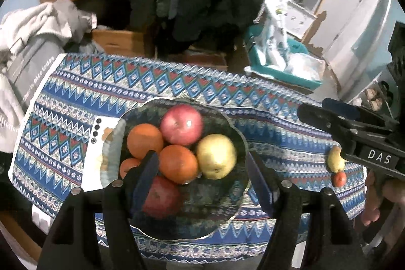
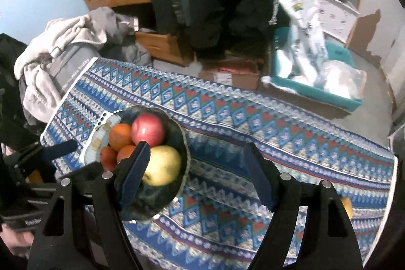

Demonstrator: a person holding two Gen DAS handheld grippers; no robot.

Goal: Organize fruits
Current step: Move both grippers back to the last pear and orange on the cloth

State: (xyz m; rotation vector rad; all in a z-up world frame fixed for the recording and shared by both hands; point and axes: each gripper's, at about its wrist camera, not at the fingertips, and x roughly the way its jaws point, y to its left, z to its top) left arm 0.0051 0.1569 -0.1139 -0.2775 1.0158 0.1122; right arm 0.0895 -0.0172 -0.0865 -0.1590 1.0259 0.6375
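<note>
A dark glass bowl (image 1: 222, 209) sits on the patterned tablecloth and holds two red apples (image 1: 181, 124), several oranges (image 1: 178, 163) and a yellow pear (image 1: 216, 156). My left gripper (image 1: 205, 173) is open and empty, hovering over the bowl. My right gripper (image 2: 196, 168) is open and empty over the cloth, right of the bowl (image 2: 182, 133); it also shows in the left wrist view (image 1: 354, 128). A small yellow fruit (image 1: 334, 159) and a small orange fruit (image 1: 339, 179) lie on the cloth at the right.
A white phone-like card (image 1: 97, 143) lies under the bowl's left side. A grey suitcase with clothes (image 1: 30, 62) stands left of the table. A teal bin with bags (image 2: 316, 82) and cardboard boxes (image 2: 233, 75) are on the floor behind.
</note>
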